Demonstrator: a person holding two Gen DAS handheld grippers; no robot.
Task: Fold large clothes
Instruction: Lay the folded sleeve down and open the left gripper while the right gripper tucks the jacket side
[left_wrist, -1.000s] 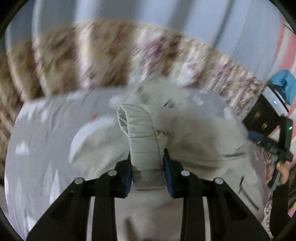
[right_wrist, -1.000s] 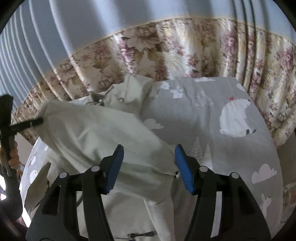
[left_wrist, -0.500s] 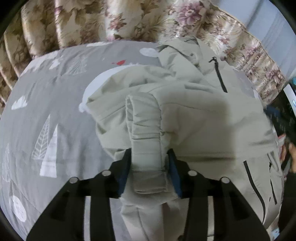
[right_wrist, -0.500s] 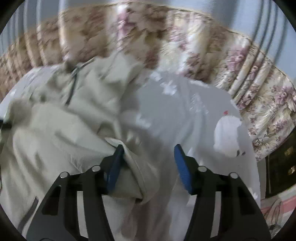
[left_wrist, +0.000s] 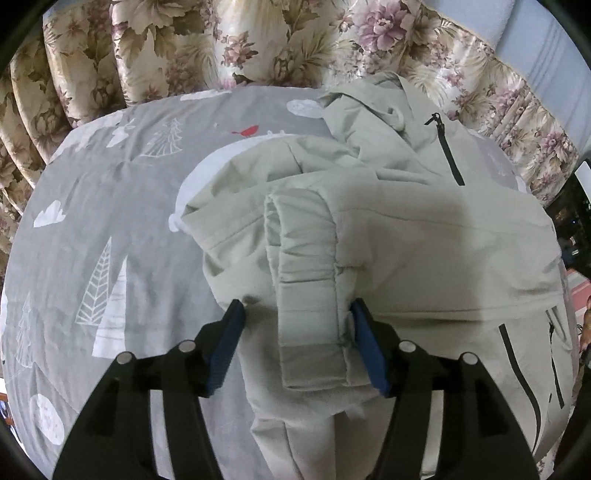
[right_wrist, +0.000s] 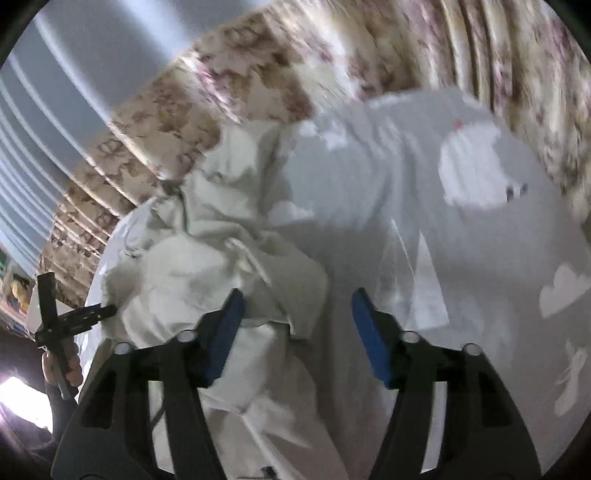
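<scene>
A pale grey-green jacket (left_wrist: 424, 236) lies on the grey printed bed cover (left_wrist: 110, 221), hood (left_wrist: 369, 99) at the far end. One sleeve is folded across its body, and the sleeve's cuff (left_wrist: 310, 295) rests between the jaws of my left gripper (left_wrist: 295, 332). Those jaws are opening: the left pad stands clear of the cuff. The right wrist view is blurred. There my right gripper (right_wrist: 295, 325) hangs over the jacket's (right_wrist: 207, 266) near right edge, jaws closing, with a bunched fold by the left pad and no pad pressing it.
A floral curtain (left_wrist: 184, 44) hangs behind the bed's far edge. Bare bed cover (right_wrist: 461, 258) spreads to the right of the jacket. A person's hand (right_wrist: 61, 369) holding the other gripper's handle shows at the left of the right wrist view.
My left gripper has come down with the sleeve, laid it on the jacket, and its jaws have spread off the cuff. My right gripper has swung and dropped toward the jacket's right edge.
</scene>
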